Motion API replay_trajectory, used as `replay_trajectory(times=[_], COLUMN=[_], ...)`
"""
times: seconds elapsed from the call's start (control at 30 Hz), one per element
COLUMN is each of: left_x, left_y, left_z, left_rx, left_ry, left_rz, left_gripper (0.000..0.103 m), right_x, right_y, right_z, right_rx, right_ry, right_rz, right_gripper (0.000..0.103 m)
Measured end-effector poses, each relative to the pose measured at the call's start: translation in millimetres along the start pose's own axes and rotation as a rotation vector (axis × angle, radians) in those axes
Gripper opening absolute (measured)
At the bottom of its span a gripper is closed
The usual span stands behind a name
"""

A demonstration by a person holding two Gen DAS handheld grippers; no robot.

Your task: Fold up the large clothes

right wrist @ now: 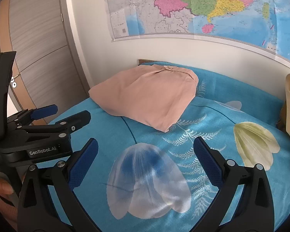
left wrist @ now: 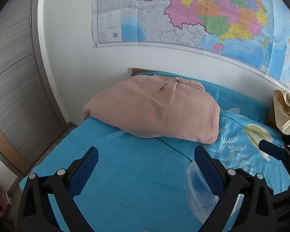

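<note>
Both claws — left claw [left wrist: 146, 155], right claw [right wrist: 145, 147] — spread wide, short of folded garment [left wrist: 154, 110].

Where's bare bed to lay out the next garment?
Free: the blue sheet between both open grippers, left gripper and right gripper, and the folded pink garment. Crowded: far left by the garment, right edge by the cream cloth pile.

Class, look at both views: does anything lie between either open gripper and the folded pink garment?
Nothing visible: only bare blue bedspread separates the left gripper and right gripper from the pink garment.
</note>
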State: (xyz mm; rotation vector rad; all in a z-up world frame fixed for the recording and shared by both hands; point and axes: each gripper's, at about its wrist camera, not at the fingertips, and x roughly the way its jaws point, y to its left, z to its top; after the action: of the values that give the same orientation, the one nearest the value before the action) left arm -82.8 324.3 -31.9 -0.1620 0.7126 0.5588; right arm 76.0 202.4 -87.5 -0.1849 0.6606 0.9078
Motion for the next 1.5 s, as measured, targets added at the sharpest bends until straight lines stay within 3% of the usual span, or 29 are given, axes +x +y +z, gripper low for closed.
replay_trajectory(times=[1.5], left_x=[-9.3], left_y=[-1.6], left_z=[-6.4], left_rx=[0.0], left_ry=[-0.013], left_rz=[0.007], left_gripper=[0.097], right_x=[-10.4], right_y=[0.9], right_z=[-7.0], right_rx=[0.009], right_ry=[-0.015], right_rz=[0.003], right_gripper=[0.097])
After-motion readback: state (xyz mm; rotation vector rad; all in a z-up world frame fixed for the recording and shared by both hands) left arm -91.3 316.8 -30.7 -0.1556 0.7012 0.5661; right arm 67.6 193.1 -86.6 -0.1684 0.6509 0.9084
